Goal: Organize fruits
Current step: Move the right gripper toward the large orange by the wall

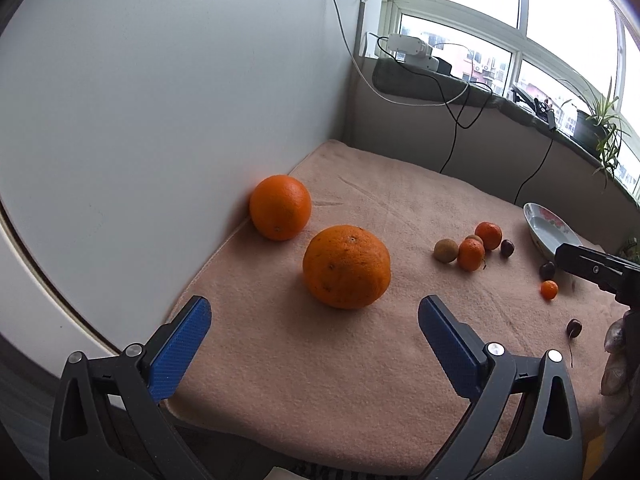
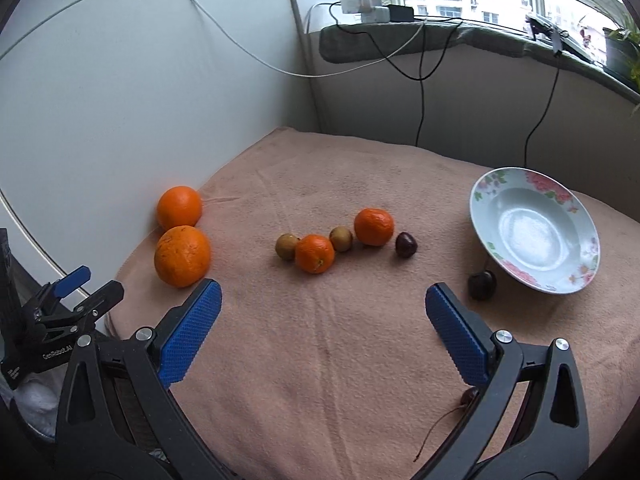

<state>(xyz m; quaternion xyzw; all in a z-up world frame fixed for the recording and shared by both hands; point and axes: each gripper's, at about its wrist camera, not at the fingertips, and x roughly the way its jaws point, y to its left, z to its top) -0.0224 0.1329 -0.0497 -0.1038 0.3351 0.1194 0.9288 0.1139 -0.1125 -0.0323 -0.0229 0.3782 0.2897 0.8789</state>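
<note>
Two large oranges lie on the pink towel, the far one against the white wall. My left gripper stands open just short of the near orange, holding nothing. In the right wrist view, two mandarins, two small brown fruits and a dark cherry form a row mid-towel. Another cherry rests beside the empty floral plate. A third cherry is half hidden behind a finger. My right gripper is open and empty, short of the row.
A white wall borders the towel on the left. A window sill at the back carries chargers, cables and potted plants. A tiny orange fruit lies near the right gripper's finger. The towel's front edge drops off near me.
</note>
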